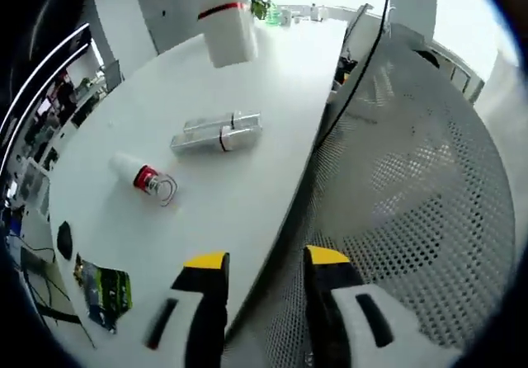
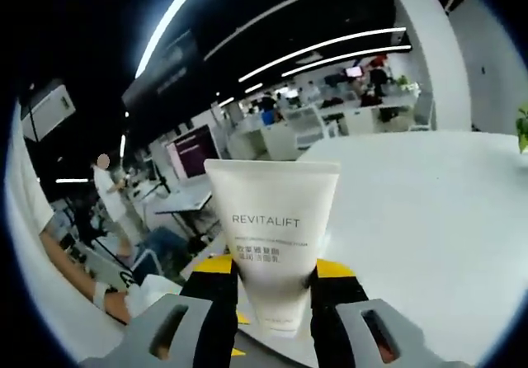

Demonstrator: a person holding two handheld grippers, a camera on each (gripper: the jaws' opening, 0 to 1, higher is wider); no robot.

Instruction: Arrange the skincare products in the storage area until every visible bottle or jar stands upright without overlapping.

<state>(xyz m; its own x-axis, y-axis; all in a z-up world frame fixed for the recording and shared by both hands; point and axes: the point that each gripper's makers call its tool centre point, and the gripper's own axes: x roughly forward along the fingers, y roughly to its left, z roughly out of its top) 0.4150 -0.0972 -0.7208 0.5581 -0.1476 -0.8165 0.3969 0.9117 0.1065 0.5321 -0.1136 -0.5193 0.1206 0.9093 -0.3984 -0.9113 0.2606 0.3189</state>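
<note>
In the right gripper view, my right gripper point(image 2: 272, 269) is shut on the lower end of a white REVITALIFT tube point(image 2: 272, 211), which it holds upright above the white table point(image 2: 429, 211). In the left gripper view, two silver tubes point(image 1: 217, 133) lie side by side on the table point(image 1: 247, 79). A small white bottle with a red band point(image 1: 140, 174) lies on its side nearer to me. A white tube with a red stripe point(image 1: 224, 17) is at the far end; I cannot tell whether it rests on the table. My left gripper point(image 1: 264, 261) is open over the table's edge, holding nothing.
A grey mesh chair point(image 1: 412, 178) stands against the table's right edge, and a black cable point(image 1: 367, 54) runs across it. A green packet point(image 1: 105, 292) and a small black object point(image 1: 64, 238) lie near the left edge. A person's arm point(image 2: 78, 281) shows at the lower left.
</note>
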